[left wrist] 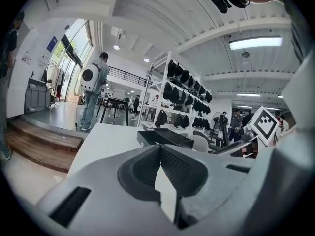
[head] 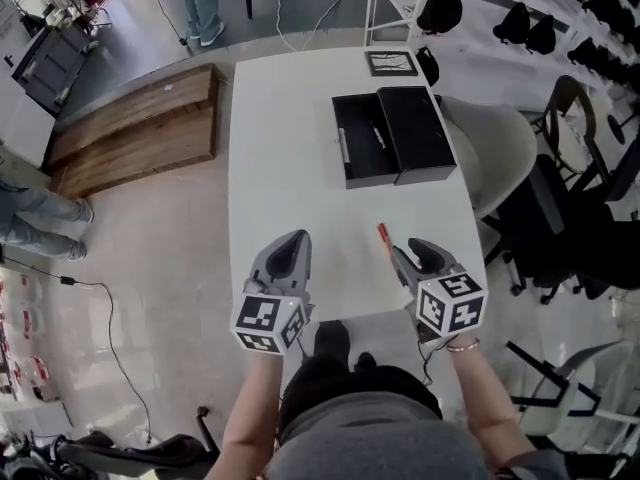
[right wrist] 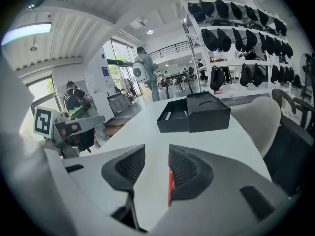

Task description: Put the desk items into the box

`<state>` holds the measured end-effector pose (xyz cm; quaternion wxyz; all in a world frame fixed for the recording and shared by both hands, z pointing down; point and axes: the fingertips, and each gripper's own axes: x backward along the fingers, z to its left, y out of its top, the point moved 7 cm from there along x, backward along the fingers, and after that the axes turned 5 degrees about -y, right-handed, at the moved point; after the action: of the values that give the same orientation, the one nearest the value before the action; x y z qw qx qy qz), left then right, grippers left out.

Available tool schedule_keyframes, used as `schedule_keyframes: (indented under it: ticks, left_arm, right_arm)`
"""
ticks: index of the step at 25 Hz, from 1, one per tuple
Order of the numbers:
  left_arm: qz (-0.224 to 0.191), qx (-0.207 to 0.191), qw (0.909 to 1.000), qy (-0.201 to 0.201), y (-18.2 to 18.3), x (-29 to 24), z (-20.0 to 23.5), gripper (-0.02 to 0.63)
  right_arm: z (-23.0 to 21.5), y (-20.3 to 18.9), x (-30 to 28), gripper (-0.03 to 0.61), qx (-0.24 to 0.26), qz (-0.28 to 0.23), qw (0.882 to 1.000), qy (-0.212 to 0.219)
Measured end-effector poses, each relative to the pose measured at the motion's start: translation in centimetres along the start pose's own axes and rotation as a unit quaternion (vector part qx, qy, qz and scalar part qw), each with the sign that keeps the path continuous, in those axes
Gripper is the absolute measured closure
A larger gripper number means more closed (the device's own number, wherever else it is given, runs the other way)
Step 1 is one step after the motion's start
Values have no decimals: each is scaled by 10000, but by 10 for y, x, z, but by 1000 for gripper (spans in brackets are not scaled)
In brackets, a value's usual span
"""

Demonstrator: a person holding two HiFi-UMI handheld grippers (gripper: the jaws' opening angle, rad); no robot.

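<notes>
The person is holding both grippers over the near end of the white table (head: 290, 138), low in the head view. The left gripper (head: 295, 240) is sitting at lower left of centre; in its own view the left gripper (left wrist: 160, 146) is keeping its jaws pressed together at the tips, with nothing between them and only bare table (left wrist: 106, 139) showing through the gap lower down.

The right gripper (head: 413, 251) is hovering at lower right of centre. In its own view the right gripper (right wrist: 156, 154) is holding its jaws spread, and a red pen (right wrist: 170, 181) is showing as a thin strip along the inner edge of the jaw on the right of the frame, not pinched. In the head view the red pen (head: 383, 236) is lying on the table just beside that gripper's tips.

The black box (head: 360, 158) is standing open in the upper middle of the head view, well apart from both grippers, with its lid (head: 418, 133) touching its right side. A silver item (head: 345, 146) and a dark pen (head: 379, 136) are lying inside. The right gripper view is showing the box (right wrist: 172, 117) and lid (right wrist: 209, 111) at centre, far along the table (right wrist: 211, 141).
</notes>
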<state>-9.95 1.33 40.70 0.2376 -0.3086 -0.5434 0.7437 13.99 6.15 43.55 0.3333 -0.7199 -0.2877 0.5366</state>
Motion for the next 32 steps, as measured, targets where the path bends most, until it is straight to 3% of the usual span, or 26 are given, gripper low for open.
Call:
schedule_keyframes:
  ticks: [8, 15, 32]
  left_arm:
    - [70, 199, 9993, -311, -1, -19, 26, 607]
    - [186, 287, 9983, -482, -4, -30, 38, 607]
    - [508, 359, 9971, -443, -16, -58, 43, 607]
  right_arm:
    - [-1, -7, -17, 440, 149, 442, 9985, -275]
    - [-4, -18, -30, 417, 81, 857, 9953, -439]
    - [-19, -44, -59, 419, 290, 1744, 9831, -470]
